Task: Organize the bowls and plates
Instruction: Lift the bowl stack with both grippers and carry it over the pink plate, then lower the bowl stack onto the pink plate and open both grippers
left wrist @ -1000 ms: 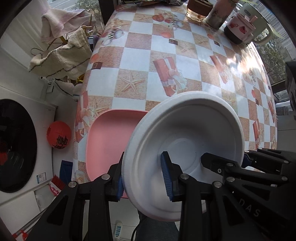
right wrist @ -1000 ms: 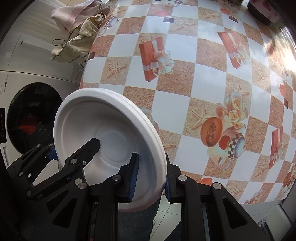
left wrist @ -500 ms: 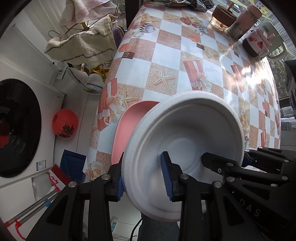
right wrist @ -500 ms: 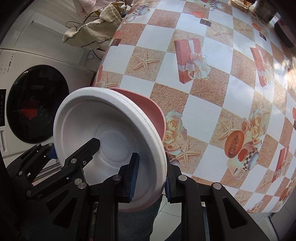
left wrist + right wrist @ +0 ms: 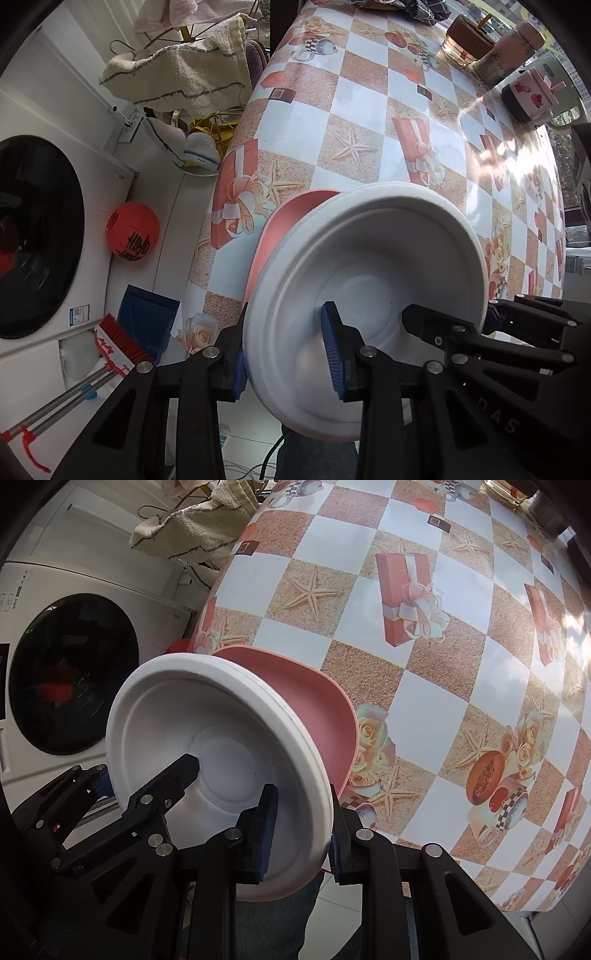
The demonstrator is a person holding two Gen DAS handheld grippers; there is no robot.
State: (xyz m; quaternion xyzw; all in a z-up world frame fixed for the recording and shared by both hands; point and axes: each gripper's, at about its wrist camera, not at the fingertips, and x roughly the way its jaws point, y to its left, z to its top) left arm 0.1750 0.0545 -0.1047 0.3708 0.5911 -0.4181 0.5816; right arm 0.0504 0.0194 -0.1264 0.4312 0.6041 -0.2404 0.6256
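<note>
Over the last second the round white moulded-fibre bowl (image 5: 373,295), rim pinched by both left gripper (image 5: 290,360) and right gripper (image 5: 301,829), has travelled from over the table centre to partly above the pink square plastic plate (image 5: 314,701) near the edge of the checked table (image 5: 369,110), suggesting stacking is imminent.

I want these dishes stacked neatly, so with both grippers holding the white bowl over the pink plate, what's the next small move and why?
Probably lower it and level it. The left gripper and right gripper each clamp opposite rims of the white bowl, which sits tilted above the pink plate near the table edge. Easing it down flat should centre it on the plate before release.
</note>
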